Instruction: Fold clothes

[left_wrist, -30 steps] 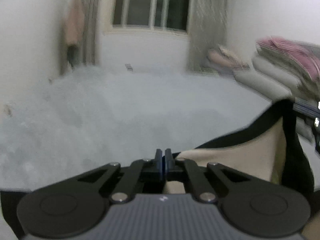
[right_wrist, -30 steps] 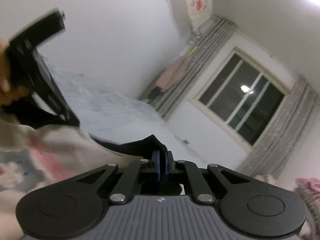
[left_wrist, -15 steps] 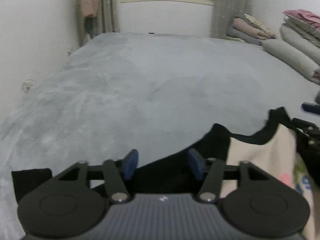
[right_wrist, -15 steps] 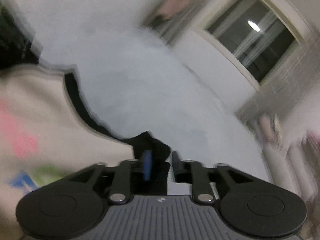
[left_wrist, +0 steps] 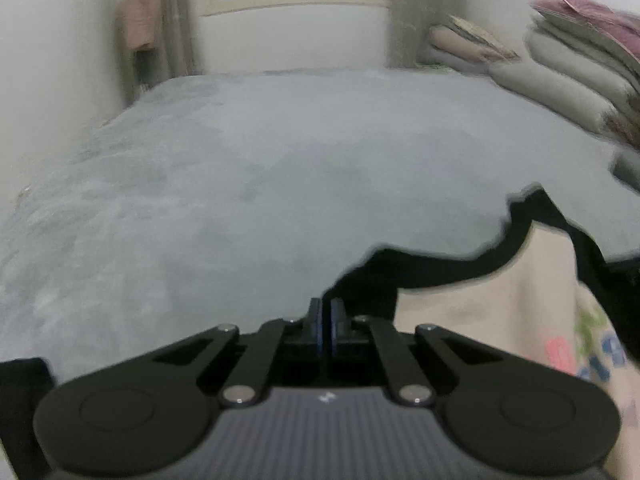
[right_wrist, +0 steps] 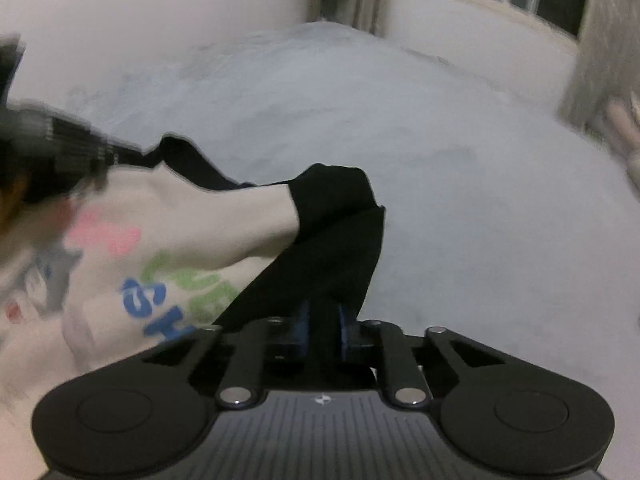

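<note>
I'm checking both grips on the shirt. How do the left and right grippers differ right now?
The left gripper has its pads nearly together at the black edge of the shirt; whether cloth sits between them is hidden. The right gripper has its pads wider apart, with a thick black fold of the shirt between them. Both point across the grey bed.

The left gripper is pinching its fingers nearly together; the right gripper is clamping black fabric.
</note>
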### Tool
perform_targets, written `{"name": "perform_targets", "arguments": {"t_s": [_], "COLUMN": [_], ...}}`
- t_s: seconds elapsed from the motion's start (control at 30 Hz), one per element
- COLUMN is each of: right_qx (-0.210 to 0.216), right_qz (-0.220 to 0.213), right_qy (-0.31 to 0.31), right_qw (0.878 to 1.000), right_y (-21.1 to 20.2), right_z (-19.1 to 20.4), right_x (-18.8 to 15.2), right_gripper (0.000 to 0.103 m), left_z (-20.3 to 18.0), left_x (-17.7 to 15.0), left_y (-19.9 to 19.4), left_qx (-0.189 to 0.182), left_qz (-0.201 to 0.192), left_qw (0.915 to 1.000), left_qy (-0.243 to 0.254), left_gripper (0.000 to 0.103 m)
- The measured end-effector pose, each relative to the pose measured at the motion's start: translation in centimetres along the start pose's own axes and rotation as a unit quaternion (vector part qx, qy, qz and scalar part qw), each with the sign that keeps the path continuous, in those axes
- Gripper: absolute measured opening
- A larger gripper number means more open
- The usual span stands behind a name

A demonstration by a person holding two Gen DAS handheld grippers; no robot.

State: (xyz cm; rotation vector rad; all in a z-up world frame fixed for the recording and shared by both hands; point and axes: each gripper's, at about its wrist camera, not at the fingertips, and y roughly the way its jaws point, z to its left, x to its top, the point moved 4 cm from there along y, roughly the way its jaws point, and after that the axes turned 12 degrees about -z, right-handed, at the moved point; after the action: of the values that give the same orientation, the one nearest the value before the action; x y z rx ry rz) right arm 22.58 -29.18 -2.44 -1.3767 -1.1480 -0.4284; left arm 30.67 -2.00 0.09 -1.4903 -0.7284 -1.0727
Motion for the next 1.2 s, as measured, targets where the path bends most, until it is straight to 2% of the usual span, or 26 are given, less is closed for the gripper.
{"name": "perform_targets", "arguments": {"t_s": [0.13,0.2,0.3,0.47,0.53,0.57,0.6,0.63,0.67,0.7,0.73,0.8,0.83,0.9,0.93,0.97,1.03,1.13,1.2], "right_qx": [-0.065,-0.099,-0.119,-0.181,-0.183,-0.174,-0.166,-0.160,-0.161,-0.167,-0.176,-0.193,-0.212,-0.259,-0.265,-0.250,-0.205,-0.162,-0.119], "right_qz": [-0.043,-0.060,-0.070,-0.068,-0.079,-0.078,-0.060,-0.035,-0.011,0.010,0.014,0.007,0.006,0.017,0.020,0.018,0.008,-0.015,-0.031], "right_qy": [-0.012,-0.020,-0.012,-0.020,-0.005,0.007,0.009,0.005,-0.001,-0.009,-0.011,0.022,0.033,0.017,0.016,0.025,0.038,0.004,-0.026], "right_qw": [0.997,0.993,0.990,0.981,0.980,0.982,0.984,0.987,0.987,0.986,0.984,0.981,0.977,0.965,0.964,0.968,0.978,0.987,0.992], "right_y": [-2.7,-4.2,-5.2,-4.3,-3.4,-2.7,-1.4,0.2,1.6,2.8,3.2,2.2,1.3,0.0,-0.7,-1.7,-3.9,-6.8,-8.8], "right_z": [-1.5,-2.5,-3.3,-4.0,-4.6,-4.7,-4.6,-4.4,-4.2,-4.0,-4.0,-5.0,-5.8,-7.5,-8.1,-8.2,-7.3,-3.7,-0.8], "right_x": [1.6,2.5,3.0,2.7,2.7,2.6,2.0,1.1,0.1,-0.9,-1.4,-1.5,-1.5,-1.5,-1.5,-1.6,-1.9,-2.6,-3.5], "right_gripper": [0.005,0.005,0.004,0.004,0.004,0.004,0.004,0.004,0.005,0.005,0.005,0.009,0.009,0.009,0.009,0.010,0.018,0.029,0.043], "left_z": [1.2,0.7,-0.6,-3.6,-4.4,-4.8,-4.8,-4.6,-4.3,-4.1,-3.7,-2.6,-1.8,0.1,1.2,2.1,3.4,4.7,5.2], "left_x": [2.3,3.1,4.0,5.4,4.6,3.7,2.6,1.5,1.0,1.1,1.6,3.2,3.9,5.0,5.2,5.3,4.5,2.2,0.9], "left_y": [-0.9,-0.6,0.3,3.1,4.3,5.2,6.2,6.9,7.1,6.9,6.3,4.7,3.7,1.6,0.3,-1.1,-4.2,-7.3,-8.4], "left_qx": [0.026,0.034,0.043,0.062,0.079,0.093,0.106,0.113,0.113,0.110,0.108,0.112,0.116,0.111,0.108,0.105,0.100,0.093,0.090], "left_qz": [-0.041,-0.047,-0.054,-0.064,-0.052,-0.034,-0.011,0.005,0.007,0.001,-0.012,-0.037,-0.047,-0.045,-0.041,-0.039,-0.034,0.000,0.013], "left_qw": [0.9986,0.9983,0.9976,0.9945,0.9923,0.9906,0.9890,0.9878,0.9877,0.9886,0.9891,0.9887,0.9882,0.9910,0.9925,0.9934,0.9944,0.9956,0.9958], "left_qy": [-0.019,-0.008,0.012,0.055,0.081,0.094,0.103,0.107,0.108,0.104,0.099,0.093,0.089,0.060,0.040,0.026,0.011,0.009,-0.002], "left_gripper": [0.002,0.002,0.002,0.002,0.002,0.003,0.004,0.009,0.012,0.020,0.021,0.022,0.030,0.038,0.038,0.039,0.048,0.051,0.053]}}
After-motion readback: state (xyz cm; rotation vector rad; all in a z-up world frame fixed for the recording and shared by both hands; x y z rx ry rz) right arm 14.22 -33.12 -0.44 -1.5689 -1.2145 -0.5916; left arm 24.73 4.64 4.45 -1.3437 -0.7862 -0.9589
